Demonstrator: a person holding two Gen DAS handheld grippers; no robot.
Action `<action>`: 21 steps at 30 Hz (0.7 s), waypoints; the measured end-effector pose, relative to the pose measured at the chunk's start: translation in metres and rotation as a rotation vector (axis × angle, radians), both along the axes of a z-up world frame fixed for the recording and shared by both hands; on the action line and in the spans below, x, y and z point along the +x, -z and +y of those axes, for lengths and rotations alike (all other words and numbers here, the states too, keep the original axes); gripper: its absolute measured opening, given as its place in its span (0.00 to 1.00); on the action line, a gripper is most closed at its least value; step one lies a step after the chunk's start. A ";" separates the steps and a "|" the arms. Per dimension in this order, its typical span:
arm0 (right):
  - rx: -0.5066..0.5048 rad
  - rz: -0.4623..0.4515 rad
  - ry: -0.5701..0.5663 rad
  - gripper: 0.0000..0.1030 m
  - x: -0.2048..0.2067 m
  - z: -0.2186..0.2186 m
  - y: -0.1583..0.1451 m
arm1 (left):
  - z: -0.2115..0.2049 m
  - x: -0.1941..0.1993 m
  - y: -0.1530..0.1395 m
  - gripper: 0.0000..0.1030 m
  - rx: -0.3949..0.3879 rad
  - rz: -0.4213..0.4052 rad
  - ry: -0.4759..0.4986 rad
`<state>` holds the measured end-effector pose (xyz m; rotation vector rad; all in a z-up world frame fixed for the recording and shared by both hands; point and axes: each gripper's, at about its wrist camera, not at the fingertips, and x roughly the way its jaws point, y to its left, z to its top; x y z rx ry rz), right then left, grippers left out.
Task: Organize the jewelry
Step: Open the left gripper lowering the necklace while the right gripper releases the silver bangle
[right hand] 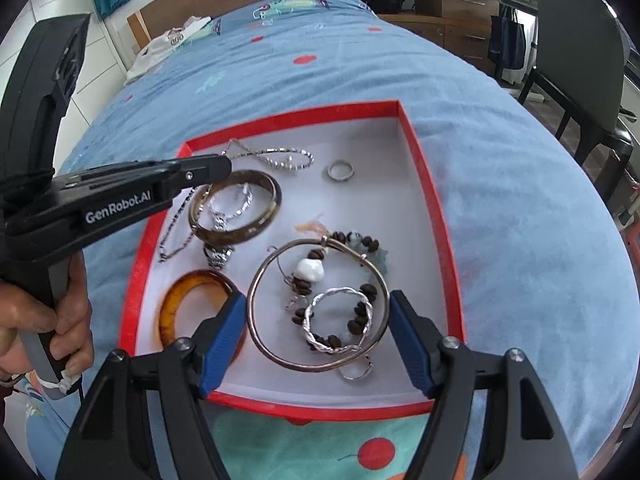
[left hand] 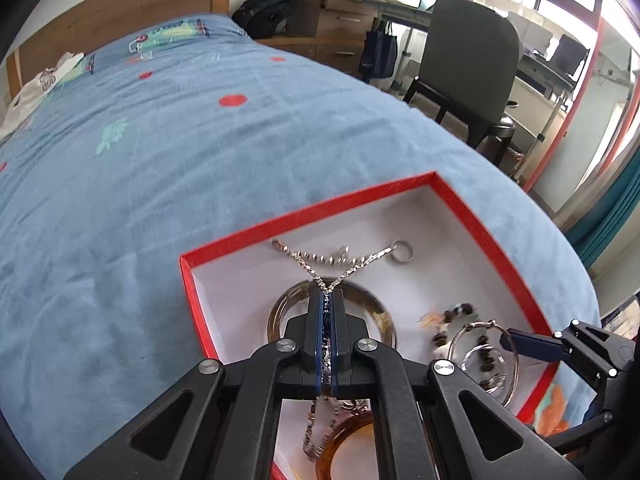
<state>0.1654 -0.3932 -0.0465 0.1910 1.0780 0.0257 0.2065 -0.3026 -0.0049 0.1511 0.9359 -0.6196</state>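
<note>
Left tool pinches chain, tilted over box

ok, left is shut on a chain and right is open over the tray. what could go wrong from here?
1. The chain clamped in the left gripper trails across the tray; lifting may drag the small ring or the brown bangle.
2. The right gripper straddles the big hoop stacked over the bead bracelet; closing may grab both.

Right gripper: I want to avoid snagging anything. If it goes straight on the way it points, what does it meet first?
Probably the large thin bangle, lying between the open right gripper fingers in the red box, with the twisted silver ring inside it. Depth is unclear.
</note>
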 end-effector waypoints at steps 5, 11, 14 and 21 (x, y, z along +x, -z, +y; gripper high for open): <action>-0.022 0.007 -0.019 0.68 0.000 0.000 0.004 | 0.003 -0.001 0.009 0.02 0.006 0.011 -0.008; -0.069 0.023 -0.052 0.68 -0.002 0.004 0.007 | 0.006 -0.002 0.013 0.04 0.019 0.003 -0.024; -0.090 0.026 -0.066 0.69 -0.005 0.007 0.008 | 0.008 -0.002 0.015 0.04 0.026 -0.002 -0.035; -0.117 0.032 -0.076 0.69 -0.006 0.010 0.008 | 0.008 -0.005 0.013 0.23 0.034 -0.022 -0.033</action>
